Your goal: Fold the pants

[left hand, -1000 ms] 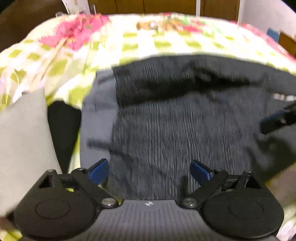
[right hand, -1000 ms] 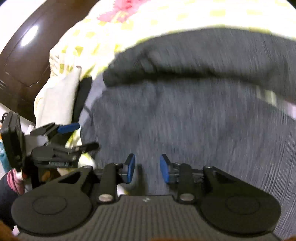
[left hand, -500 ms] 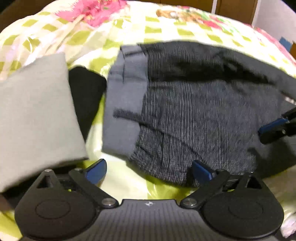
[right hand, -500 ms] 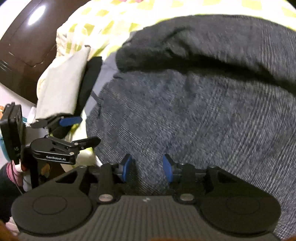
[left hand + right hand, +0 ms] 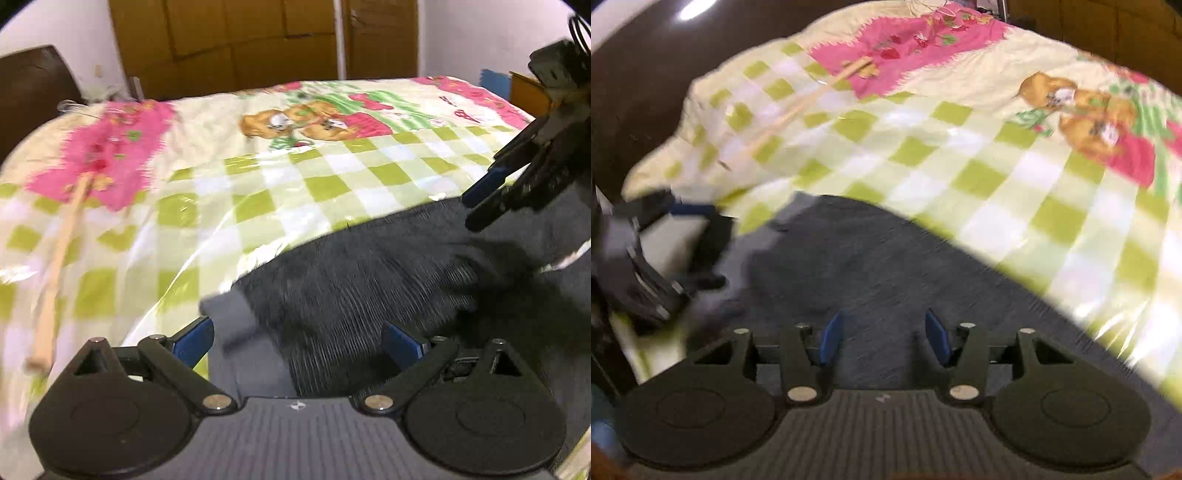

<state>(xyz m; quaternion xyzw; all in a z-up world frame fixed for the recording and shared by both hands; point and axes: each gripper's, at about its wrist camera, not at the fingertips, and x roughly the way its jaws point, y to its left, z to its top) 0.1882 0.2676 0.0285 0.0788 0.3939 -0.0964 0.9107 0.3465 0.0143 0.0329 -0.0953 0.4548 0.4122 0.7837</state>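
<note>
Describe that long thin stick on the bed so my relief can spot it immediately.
Start from the green-and-white checked bedspread and find its pink strawberry patch toward the headboard side. The pale wooden stick runs from that patch down across the checks. It is the only rigid, straight thing there, well apart from the dark grey pants.

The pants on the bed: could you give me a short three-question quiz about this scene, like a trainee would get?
1. True or false: the pants hang in the air.
2. What lies on the bedspread at far left? A) stick B) cup C) book
3. Fill in: the left gripper is ____.

Key: 1. False, they lie on the bedspread. 2. A, a wooden stick. 3. Open, as is the right gripper.
</note>
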